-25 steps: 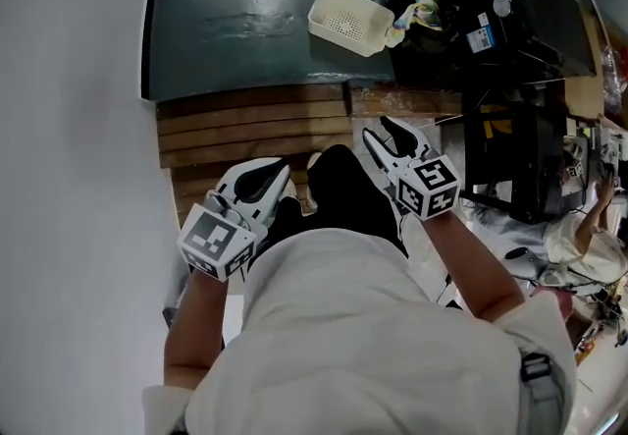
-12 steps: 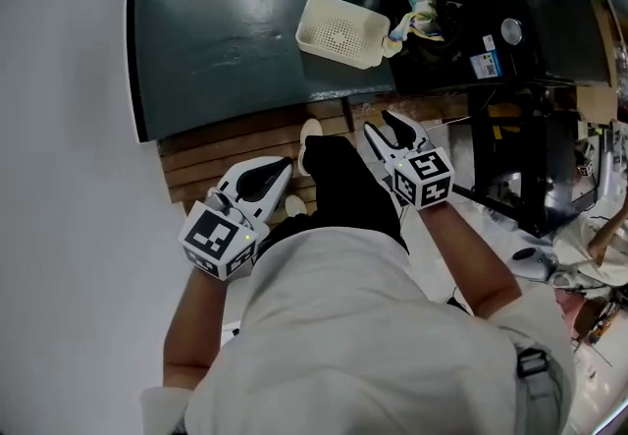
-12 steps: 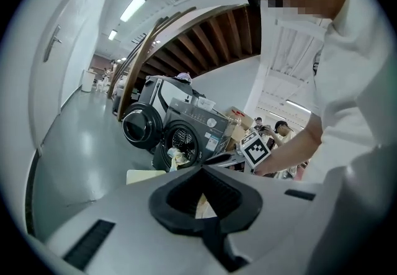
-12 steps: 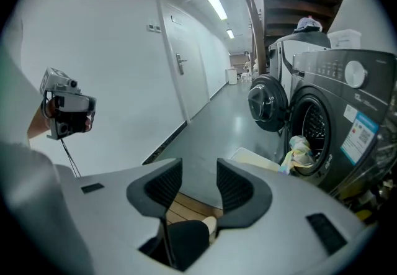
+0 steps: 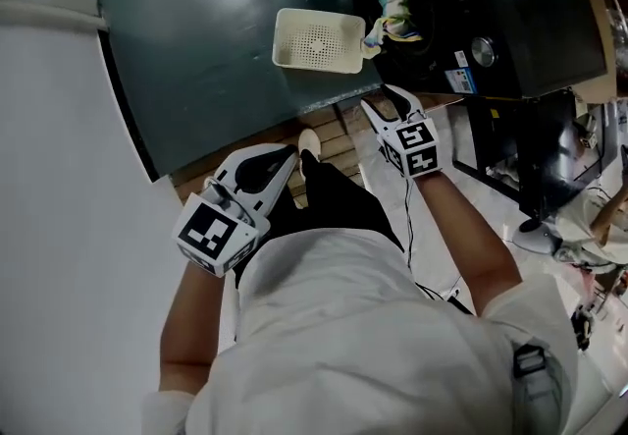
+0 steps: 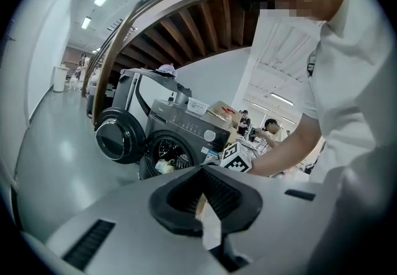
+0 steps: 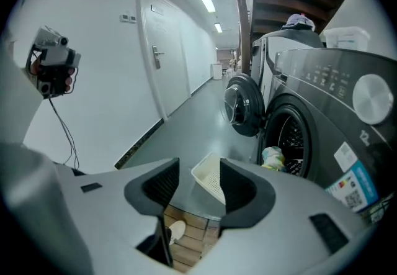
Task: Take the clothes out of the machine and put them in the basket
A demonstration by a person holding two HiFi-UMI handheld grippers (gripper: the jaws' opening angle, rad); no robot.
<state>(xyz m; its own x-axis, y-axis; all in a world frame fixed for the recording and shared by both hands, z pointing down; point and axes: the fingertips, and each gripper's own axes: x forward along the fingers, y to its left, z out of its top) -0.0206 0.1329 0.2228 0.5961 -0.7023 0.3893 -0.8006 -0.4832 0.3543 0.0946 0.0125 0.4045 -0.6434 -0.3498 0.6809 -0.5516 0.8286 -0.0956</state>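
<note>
A cream plastic basket (image 5: 316, 40) stands on the dark green floor in front of the washing machine (image 5: 491, 21). Pale, colourful clothes (image 5: 392, 11) bulge from the drum's mouth just right of it. In the right gripper view the basket (image 7: 209, 177) shows between the jaws, with the clothes (image 7: 273, 157) in the drum and the round door (image 7: 242, 106) swung open. My right gripper (image 5: 390, 104) hangs short of the basket, its jaws opening with nothing between them. My left gripper (image 5: 280, 160) trails lower left, tips together and empty; its own view shows the machine (image 6: 180, 137) far ahead.
Wooden floor slats (image 5: 334, 129) lie under my feet, with a pale shoe (image 5: 308, 142) on them. A white wall (image 5: 59, 178) runs along the left. Dark stands and cables (image 5: 530, 158) crowd the right. A small camera (image 7: 53, 63) hangs on the wall.
The person has stepped forward: basket and machine have drawn nearer and the slats have slid back under the body. Both grippers have advanced toward the basket, the right one leading.
</note>
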